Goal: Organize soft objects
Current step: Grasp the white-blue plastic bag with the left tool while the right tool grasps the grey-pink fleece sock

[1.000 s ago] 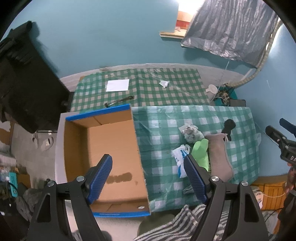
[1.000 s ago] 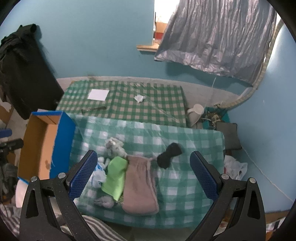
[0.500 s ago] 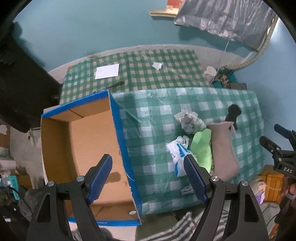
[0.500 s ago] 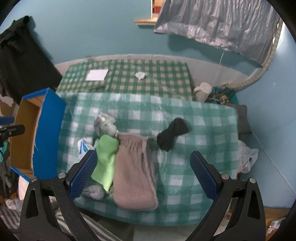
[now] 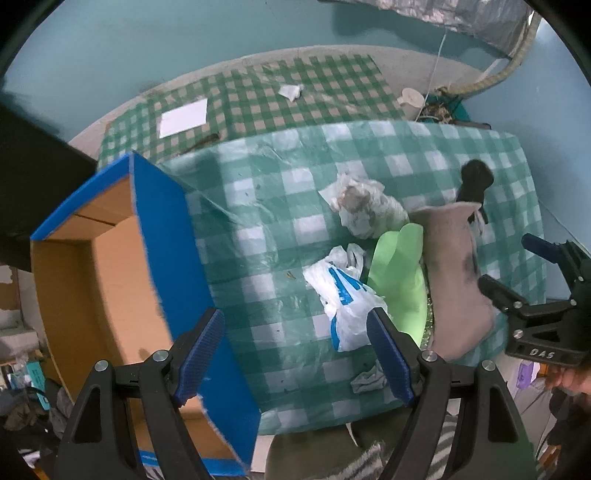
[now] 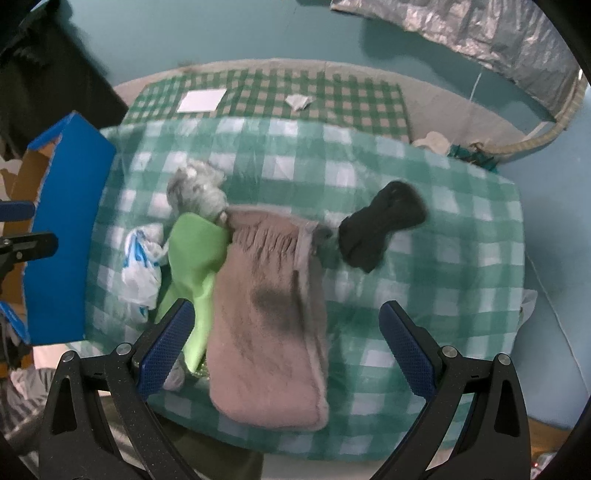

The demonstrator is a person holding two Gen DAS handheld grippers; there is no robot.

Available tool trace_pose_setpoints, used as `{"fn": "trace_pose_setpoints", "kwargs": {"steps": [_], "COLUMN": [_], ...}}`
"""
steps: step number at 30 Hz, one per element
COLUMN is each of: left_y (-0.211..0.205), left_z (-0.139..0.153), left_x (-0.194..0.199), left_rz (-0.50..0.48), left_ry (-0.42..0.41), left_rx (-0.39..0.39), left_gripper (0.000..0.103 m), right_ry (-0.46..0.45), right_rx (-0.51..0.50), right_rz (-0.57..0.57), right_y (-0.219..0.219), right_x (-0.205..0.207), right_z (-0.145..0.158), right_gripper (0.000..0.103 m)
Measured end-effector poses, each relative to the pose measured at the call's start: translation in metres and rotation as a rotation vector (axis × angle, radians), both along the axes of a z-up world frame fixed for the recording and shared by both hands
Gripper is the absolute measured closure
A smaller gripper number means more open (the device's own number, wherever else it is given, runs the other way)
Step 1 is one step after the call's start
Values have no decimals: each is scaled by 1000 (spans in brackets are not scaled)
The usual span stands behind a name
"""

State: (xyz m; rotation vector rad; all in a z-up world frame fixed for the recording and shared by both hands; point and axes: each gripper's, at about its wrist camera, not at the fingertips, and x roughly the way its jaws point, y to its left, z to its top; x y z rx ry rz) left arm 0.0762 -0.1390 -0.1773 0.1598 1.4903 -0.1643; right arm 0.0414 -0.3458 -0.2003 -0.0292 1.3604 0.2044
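box (image 5: pixel 110 280) left of tabletop (image 6: pixel 443 258) | plastic bag (image 6: pixel 142 266), cloth (image 6: pixel 195 258), towel (image 6: pixel 269 321) side by side left to right | sock (image 6: pixel 380 225) right of towel's far end

It looks like a lived-in room of a home: teal-painted walls (image 6: pixel 258 33), a grey curtain (image 6: pixel 480 33) hung high on the right, and dark clothing (image 6: pixel 55 74) hanging at the left. Checked cloths cover the worktop (image 6: pixel 443 221), and clutter lies on the floor (image 5: pixel 22 387) around it.
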Motion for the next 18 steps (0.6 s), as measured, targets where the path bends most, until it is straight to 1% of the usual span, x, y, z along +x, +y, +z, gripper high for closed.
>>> {"fn": "trace_pose_setpoints", "kwargs": {"steps": [2, 7, 9, 14, 16, 18], "left_y": [-3, -2, -1, 0, 0, -1], "left_z": [-10, -27, -34, -54, -62, -69], "left_x": [1, 6, 8, 12, 13, 13], "left_rz": [4, 48, 71, 116, 122, 128], "left_ry": [22, 61, 71, 107, 117, 128], "left_rx": [6, -7, -13, -21, -17, -14], "left_gripper": [22, 22, 22, 22, 22, 22], "right_ry": [13, 44, 53, 77, 84, 96], "right_rx": [-14, -40, -52, -38, -24, 1], "right_rz": [14, 41, 47, 42, 39, 35], "right_y": [4, 11, 12, 13, 12, 11], "right_x": [0, -3, -5, -8, -8, -8], "right_z": [-12, -34, -41, -57, -61, -65], "right_gripper": [3, 4, 6, 9, 13, 20]}}
